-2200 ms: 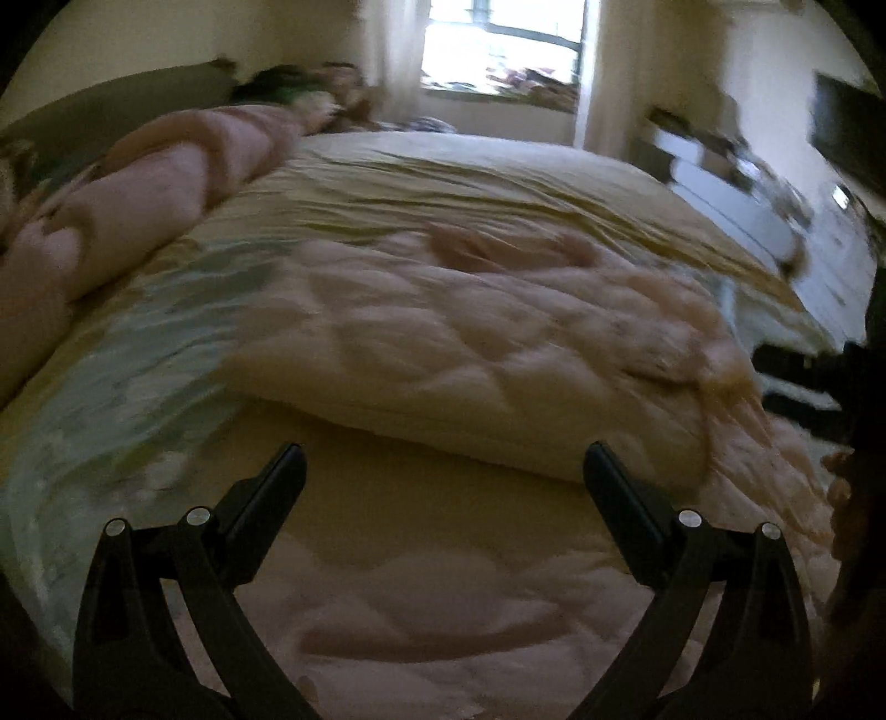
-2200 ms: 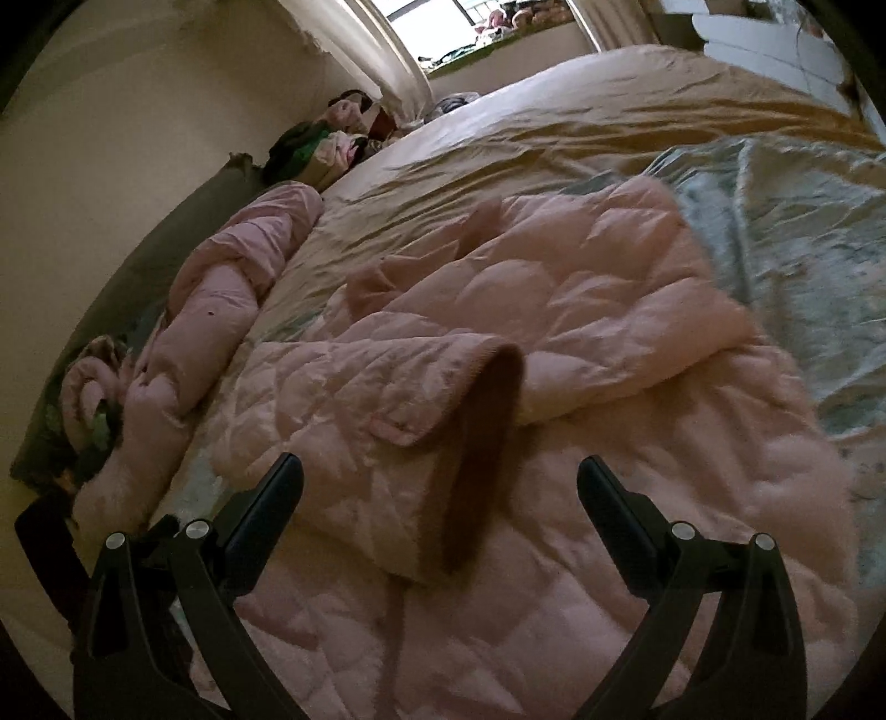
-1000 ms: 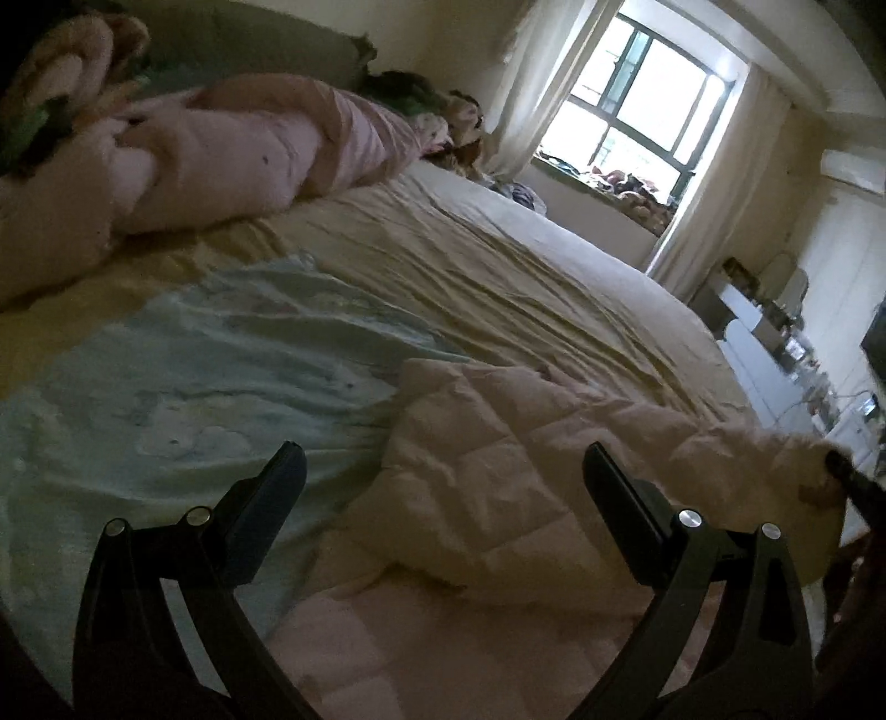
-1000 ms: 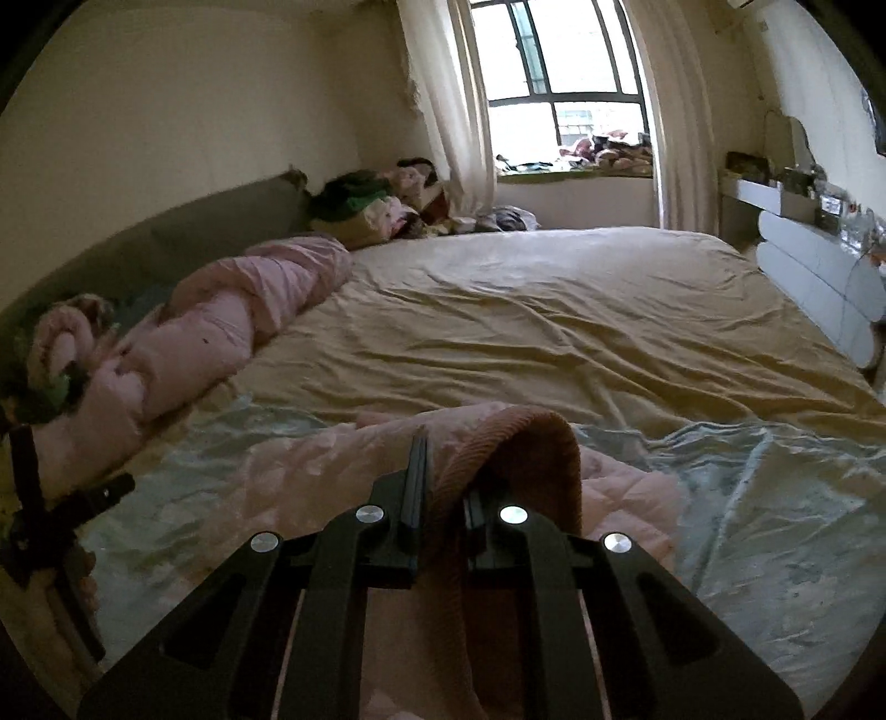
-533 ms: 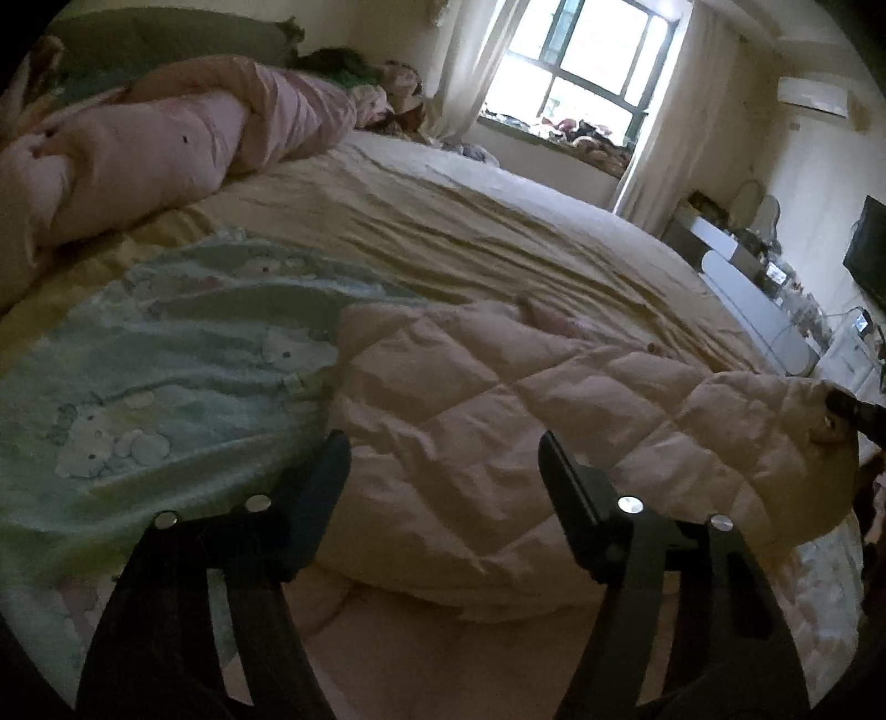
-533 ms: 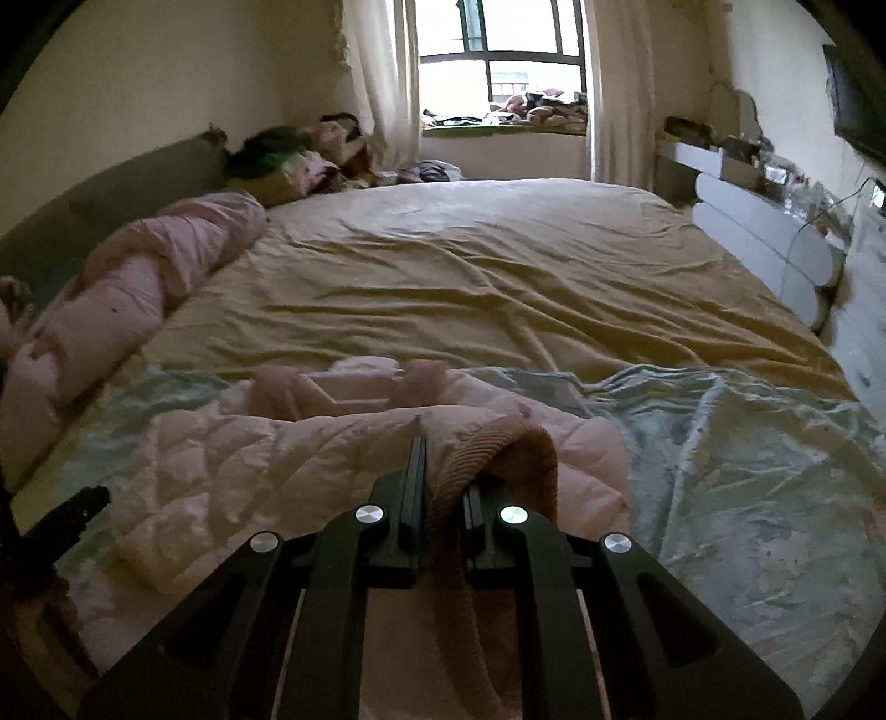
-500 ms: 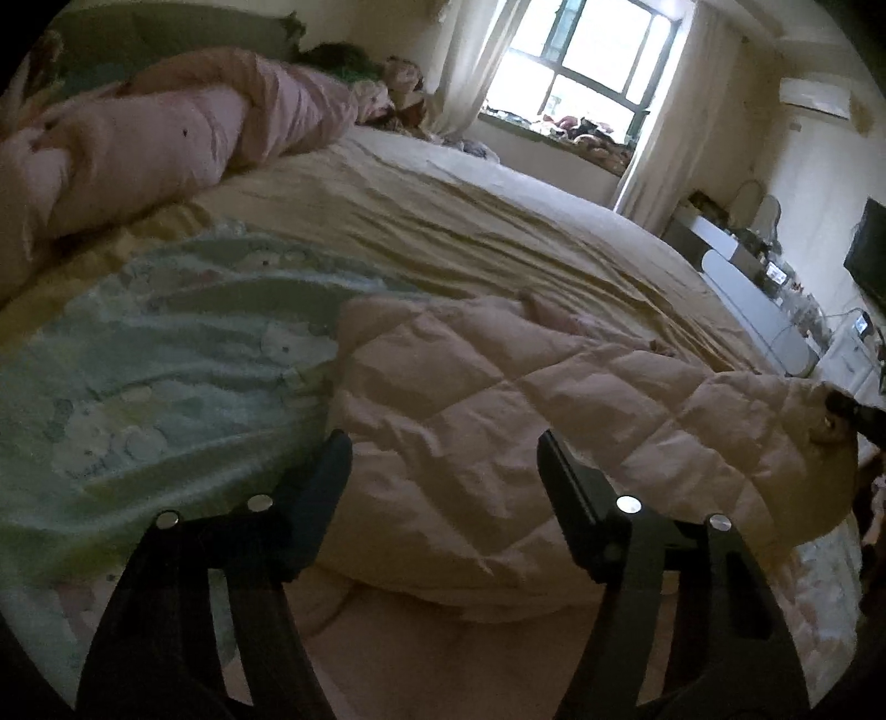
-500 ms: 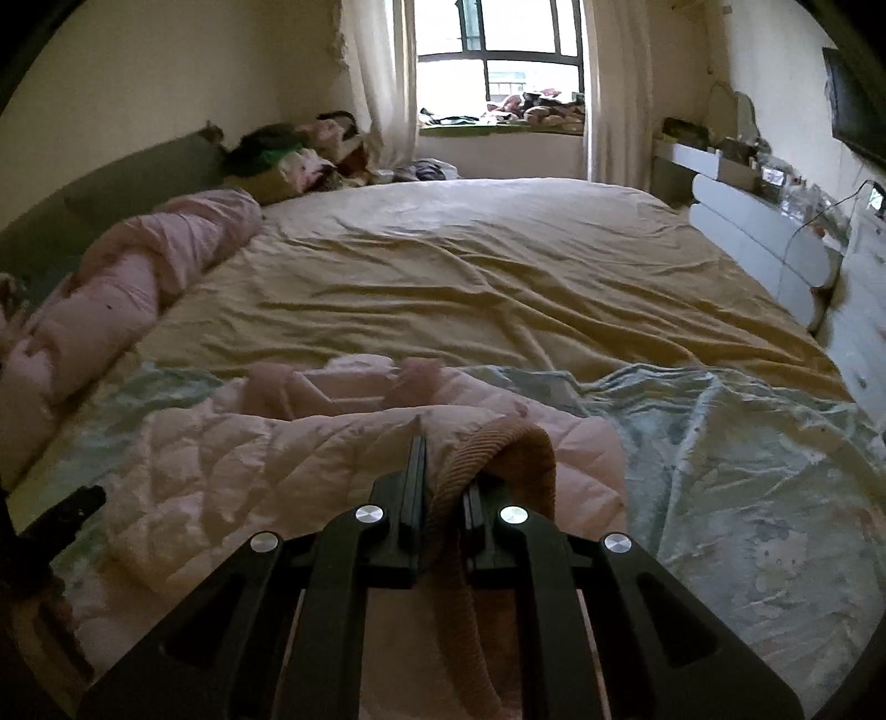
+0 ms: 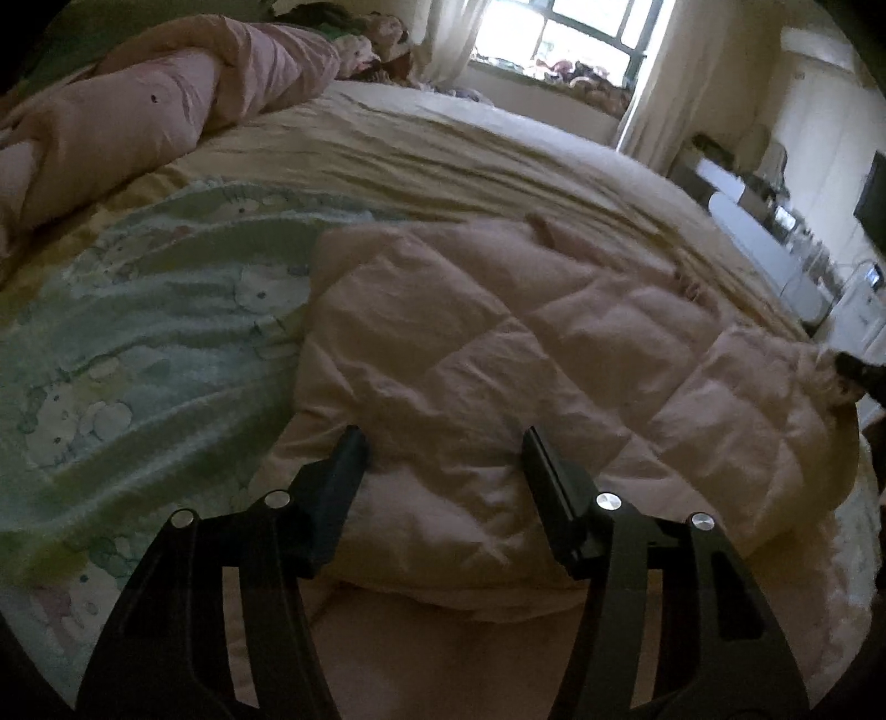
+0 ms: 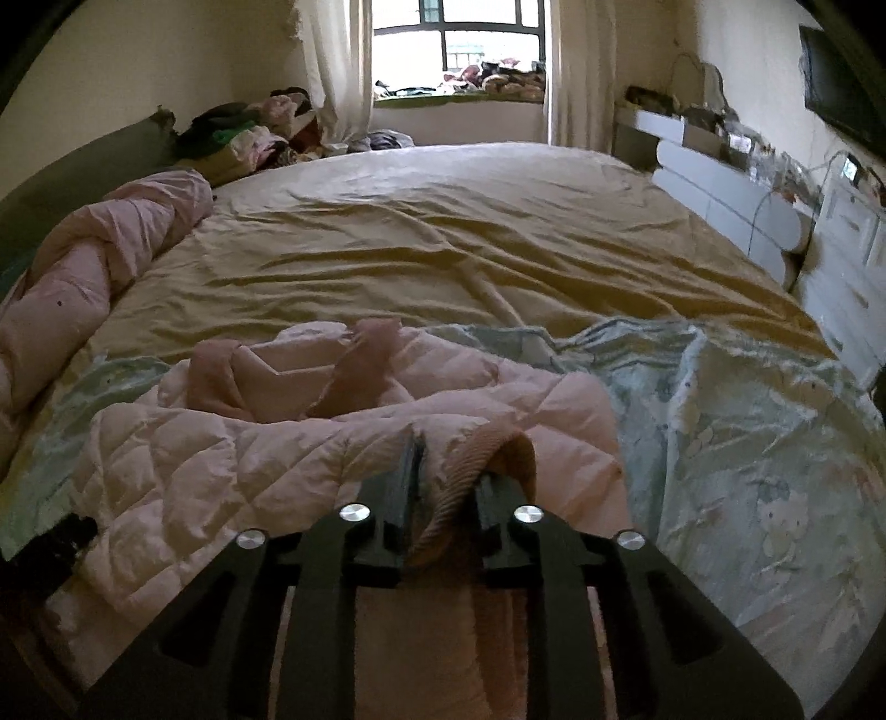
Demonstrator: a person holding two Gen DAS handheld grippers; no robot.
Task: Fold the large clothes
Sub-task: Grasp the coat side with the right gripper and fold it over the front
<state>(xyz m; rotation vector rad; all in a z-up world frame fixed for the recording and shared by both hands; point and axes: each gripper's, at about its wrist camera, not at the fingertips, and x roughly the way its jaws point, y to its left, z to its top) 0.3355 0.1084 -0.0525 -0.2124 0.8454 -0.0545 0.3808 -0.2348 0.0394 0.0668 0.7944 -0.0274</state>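
Right tool (image 10: 446, 476), clamped on the pink jacket's (image 9: 498, 360) cuff a second ago, is opening around it.

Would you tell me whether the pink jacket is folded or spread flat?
Folded: the jacket lies doubled over itself, its upper layer ending in a thick rounded edge.

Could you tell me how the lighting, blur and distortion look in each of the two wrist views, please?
Left wrist view: the bright window is blown out, the foreground is dim, the pale pink quilted jacket is slightly motion-blurred, and fisheye bending curves the bed. Right wrist view: sharper, the window again overexposed, the yellow bedsheet evenly lit, dark vignetted corners.
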